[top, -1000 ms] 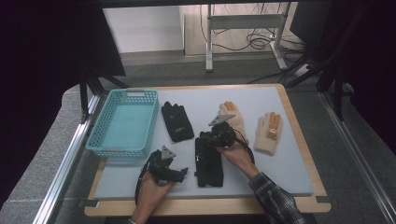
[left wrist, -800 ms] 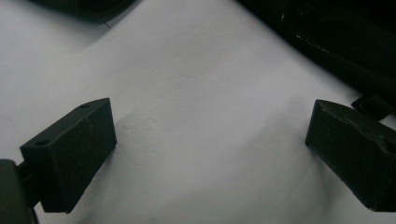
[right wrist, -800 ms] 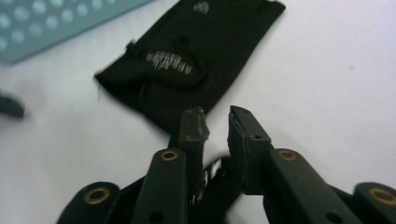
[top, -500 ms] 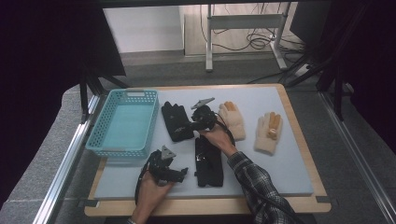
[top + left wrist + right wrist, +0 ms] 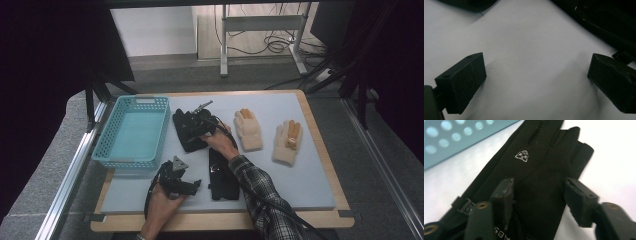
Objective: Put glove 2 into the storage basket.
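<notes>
So nearest to me, my left claw [image 5: 192, 186] is parked low on the counter [image 5: 310, 185], jaws spread wide with nothing between them but bare pale surface. In the left gripper view the two black jaws sit flat against the counter, and a dark glove edge [image 5: 609, 22] shows at the upper right, apart from the jaws.

Just beside that claw, on its right in the high view, lies one black glove [image 5: 222, 175], stretched lengthwise toward me.

A bit farther out, my right claw [image 5: 192, 131] is down over the other black glove [image 5: 186, 131], the one next to the basket. Jaws are open, one on each side of the glove's wrist end; in the right gripper view they straddle it [image 5: 536, 195], and I can't tell for sure if they're pressing the fabric yet. The little white logo faces up and the fingers point away from me.

Left of that glove is the teal basket [image 5: 112, 150], near but not touching. Off to the right, well apart from my claws, two cream gloves [image 5: 248, 130] [image 5: 287, 142] lie flat with orange fingertips.
</notes>
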### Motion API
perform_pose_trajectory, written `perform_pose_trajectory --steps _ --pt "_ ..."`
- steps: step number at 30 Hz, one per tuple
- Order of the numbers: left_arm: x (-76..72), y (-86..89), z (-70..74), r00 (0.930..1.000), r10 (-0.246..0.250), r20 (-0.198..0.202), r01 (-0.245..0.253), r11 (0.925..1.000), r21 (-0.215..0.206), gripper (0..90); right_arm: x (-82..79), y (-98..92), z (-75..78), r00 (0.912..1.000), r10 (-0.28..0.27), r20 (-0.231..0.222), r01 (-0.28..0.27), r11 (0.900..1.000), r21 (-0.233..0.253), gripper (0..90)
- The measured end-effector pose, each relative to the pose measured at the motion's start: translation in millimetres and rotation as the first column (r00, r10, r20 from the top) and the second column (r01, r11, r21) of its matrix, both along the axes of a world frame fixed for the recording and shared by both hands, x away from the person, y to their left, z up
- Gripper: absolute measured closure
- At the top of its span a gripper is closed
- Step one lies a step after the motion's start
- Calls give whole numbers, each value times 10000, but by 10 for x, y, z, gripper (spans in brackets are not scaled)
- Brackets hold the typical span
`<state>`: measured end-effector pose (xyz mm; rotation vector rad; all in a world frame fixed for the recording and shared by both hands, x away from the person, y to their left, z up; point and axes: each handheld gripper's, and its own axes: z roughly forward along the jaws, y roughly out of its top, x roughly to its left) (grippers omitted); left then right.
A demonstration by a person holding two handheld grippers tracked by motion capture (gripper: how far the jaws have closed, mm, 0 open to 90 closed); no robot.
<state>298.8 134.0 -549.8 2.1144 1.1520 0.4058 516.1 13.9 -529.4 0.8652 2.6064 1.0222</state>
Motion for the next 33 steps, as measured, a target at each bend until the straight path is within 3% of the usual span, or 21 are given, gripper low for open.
perform_pose_trajectory --steps 1,2,4,8,11,12,15,26,33 --pt "0 0 0 10000 0 0 0 10000 0 20 0 0 0 10000 0 0 0 10000 0 451" --pt "0 0 0 10000 -2 -2 2 10000 2 19 -32 -7 24 9996 -294 0 294 9996 -21 689" --pt "0 -1 0 10000 -3 -5 3 10000 -2 19 -64 0 34 9997 -219 -105 217 9997 -144 777" --pt "-1 -1 0 10000 -1 -4 1 10000 -2 19 -89 29 70 9990 -400 -176 393 9984 -416 836" --pt "0 -1 0 10000 -2 -9 2 10000 -5 20 -109 24 95 9987 -475 -190 468 9982 -383 847" --pt "0 0 0 10000 -3 -5 3 10000 4 20 -116 -10 134 9980 -544 -312 541 9985 -94 857" --pt "0 0 0 10000 -2 -2 2 10000 4 19 -130 -49 183 9977 -581 -348 587 9981 187 859" --pt "0 0 0 10000 -4 -7 4 10000 15 19 -332 -257 513 9983 -575 -105 583 9932 1003 863" --pt "0 0 0 10000 -6 -6 6 10000 16 20 -491 -574 661 9966 -766 -310 808 9823 1692 862"
